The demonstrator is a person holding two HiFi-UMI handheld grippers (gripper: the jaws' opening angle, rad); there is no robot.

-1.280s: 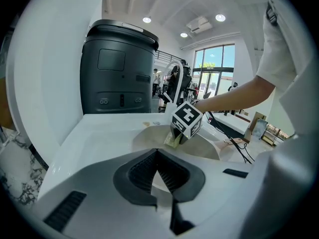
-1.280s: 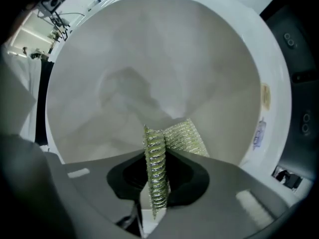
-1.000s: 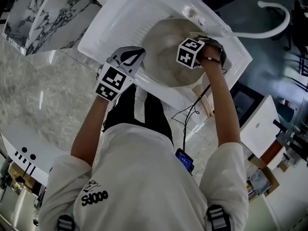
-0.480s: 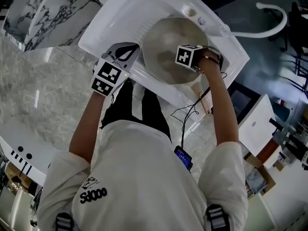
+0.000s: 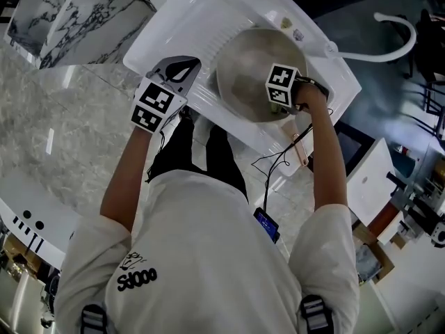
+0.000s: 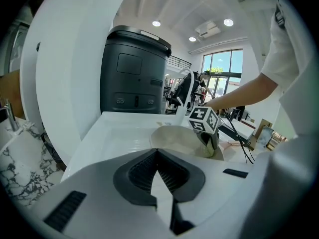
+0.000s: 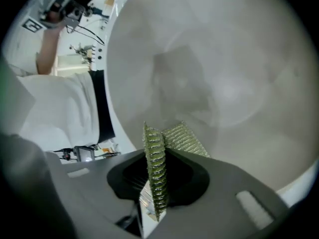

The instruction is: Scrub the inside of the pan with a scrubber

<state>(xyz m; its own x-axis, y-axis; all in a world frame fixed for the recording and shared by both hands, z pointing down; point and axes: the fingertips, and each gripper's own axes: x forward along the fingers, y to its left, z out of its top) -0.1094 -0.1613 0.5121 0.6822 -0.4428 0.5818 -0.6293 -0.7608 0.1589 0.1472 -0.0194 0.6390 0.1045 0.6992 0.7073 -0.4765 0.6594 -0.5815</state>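
Right claw (image 5: 277, 105), head view: down in the pan (image 5: 240, 68) in the sink (image 5: 167, 26), mid-scrub; left gripper view: your left claw (image 6: 158, 166) pressed together, empty, at the sink edge, dark bin (image 6: 132, 73) behind; right gripper view: scrubber (image 7: 155, 168) pinched, close to the pan wall, so next press and sweep across the bottom, path looks clear.

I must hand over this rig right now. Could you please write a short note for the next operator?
Left gripper: jaws together, holding nothing, at the near rim of the white sink, beside the pan.
Right gripper: jaws shut on the scrubber, down inside the pan.
The pan lies in the sink.
Done: the scrubber is gripped and in the pan. How much is already scrubbed cannot be told.
Left: scrub the whole inside, perhaps steadying the pan with the left gripper.
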